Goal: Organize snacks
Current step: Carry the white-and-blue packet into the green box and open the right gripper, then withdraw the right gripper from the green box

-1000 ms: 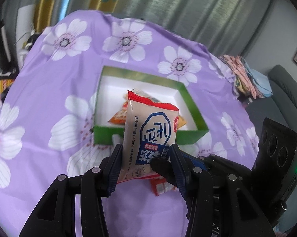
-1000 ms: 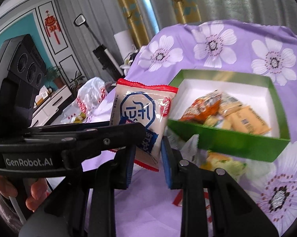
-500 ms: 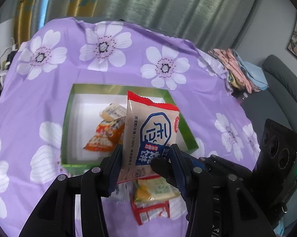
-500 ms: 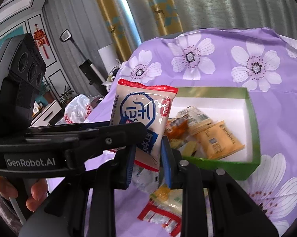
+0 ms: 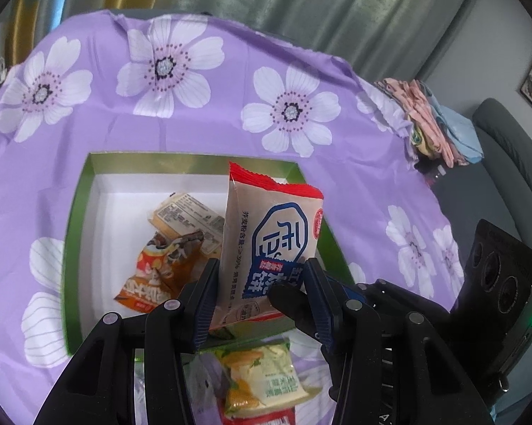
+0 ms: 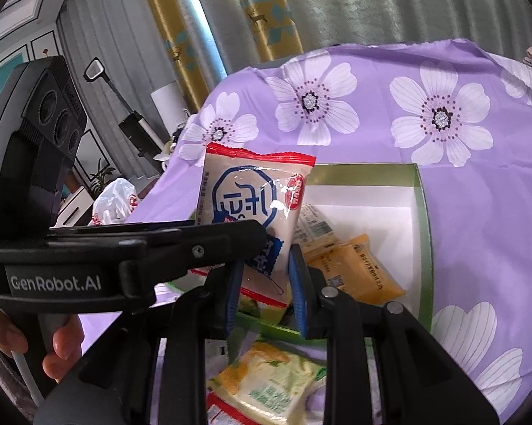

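A beige biscuit packet (image 5: 269, 226) (image 6: 252, 191) with a red top edge and a blue emblem stands upright, gripped low down by both grippers. My left gripper (image 5: 262, 301) is shut on its sides. My right gripper (image 6: 266, 290) is shut on it too, and my left gripper's arm (image 6: 124, 248) crosses in front of it. The packet hangs over the near side of a green box (image 5: 195, 159) (image 6: 422, 233) with a white inside. In the box lie an orange packet (image 5: 156, 272), a pale packet (image 5: 188, 216) and a yellow packet (image 6: 354, 269).
A green-yellow snack packet (image 5: 262, 375) (image 6: 276, 386) lies on the purple flowered cloth (image 5: 159, 71) just in front of the box, on top of a red one. Folded clothes (image 5: 439, 120) and a grey sofa (image 5: 507, 163) are to the right. A white plastic bag (image 6: 113, 202) lies beyond the table's left edge.
Both grippers have carried the packet across the table, so the box now lies under and just behind it. The loose packets in front of the box have come into view.
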`<state>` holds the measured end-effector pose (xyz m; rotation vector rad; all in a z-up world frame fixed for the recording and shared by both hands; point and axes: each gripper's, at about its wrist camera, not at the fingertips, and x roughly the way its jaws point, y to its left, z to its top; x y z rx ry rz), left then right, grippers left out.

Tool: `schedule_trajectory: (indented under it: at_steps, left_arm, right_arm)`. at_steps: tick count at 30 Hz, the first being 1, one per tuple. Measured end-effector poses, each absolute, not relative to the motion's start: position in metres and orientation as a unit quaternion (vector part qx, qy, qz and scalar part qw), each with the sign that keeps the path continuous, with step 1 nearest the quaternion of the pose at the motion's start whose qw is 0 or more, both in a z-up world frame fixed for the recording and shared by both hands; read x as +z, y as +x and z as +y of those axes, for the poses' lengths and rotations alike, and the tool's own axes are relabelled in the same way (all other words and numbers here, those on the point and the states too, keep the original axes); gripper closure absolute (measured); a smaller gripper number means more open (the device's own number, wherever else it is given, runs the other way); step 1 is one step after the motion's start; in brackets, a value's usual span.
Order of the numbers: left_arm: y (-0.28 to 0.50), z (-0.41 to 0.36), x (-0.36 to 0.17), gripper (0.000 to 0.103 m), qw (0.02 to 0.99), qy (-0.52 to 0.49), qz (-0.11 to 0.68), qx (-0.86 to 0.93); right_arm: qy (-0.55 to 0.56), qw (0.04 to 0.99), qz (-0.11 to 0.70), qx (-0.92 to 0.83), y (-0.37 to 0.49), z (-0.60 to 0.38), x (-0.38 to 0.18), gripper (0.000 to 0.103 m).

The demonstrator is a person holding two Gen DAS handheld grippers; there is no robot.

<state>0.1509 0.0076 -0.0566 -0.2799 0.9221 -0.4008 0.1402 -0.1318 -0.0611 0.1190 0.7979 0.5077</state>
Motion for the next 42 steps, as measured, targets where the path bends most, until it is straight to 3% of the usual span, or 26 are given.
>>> schedule_trajectory:
  at_steps: [12, 14, 16, 23, 28, 31, 33, 42]
  left_arm:
    - [0.169, 0.008, -0.093, 0.055, 0.844, -0.157, 0.482, -0.172]
    - [0.168, 0.01, -0.092, 0.047, 0.848, -0.152, 0.482, -0.16]
    - [0.165, 0.015, -0.089, 0.028, 0.852, -0.151, 0.478, -0.153]
    - [0.148, 0.027, -0.072, 0.024, 0.867, -0.143, 0.457, -0.136]
    - [0.128, 0.032, -0.058, 0.007, 0.878, -0.138, 0.439, -0.135]
    - [0.114, 0.033, -0.049, 0.006, 0.884, -0.133, 0.428, -0.133]
    - [0.104, 0.034, -0.043, 0.005, 0.887, -0.128, 0.425, -0.131]
    - [0.064, 0.044, -0.031, 0.002, 0.892, -0.134, 0.413, -0.123]
  right_arm:
    - [0.061, 0.869, 0.435, 0.229, 0.155, -0.135, -0.092, 0.073]
    - [0.06, 0.869, 0.437, 0.224, 0.155, -0.136, -0.094, 0.072]
    - [0.063, 0.87, 0.436, 0.221, 0.154, -0.138, -0.093, 0.068]
    - [0.054, 0.882, 0.42, 0.206, 0.145, -0.14, -0.079, 0.045]
    - [0.041, 0.893, 0.404, 0.191, 0.13, -0.141, -0.065, 0.026]
    - [0.034, 0.899, 0.395, 0.184, 0.119, -0.141, -0.055, 0.019]
    - [0.023, 0.904, 0.39, 0.174, 0.111, -0.142, -0.048, 0.009]
    - [0.002, 0.918, 0.364, 0.16, 0.076, -0.148, -0.022, 0.002]
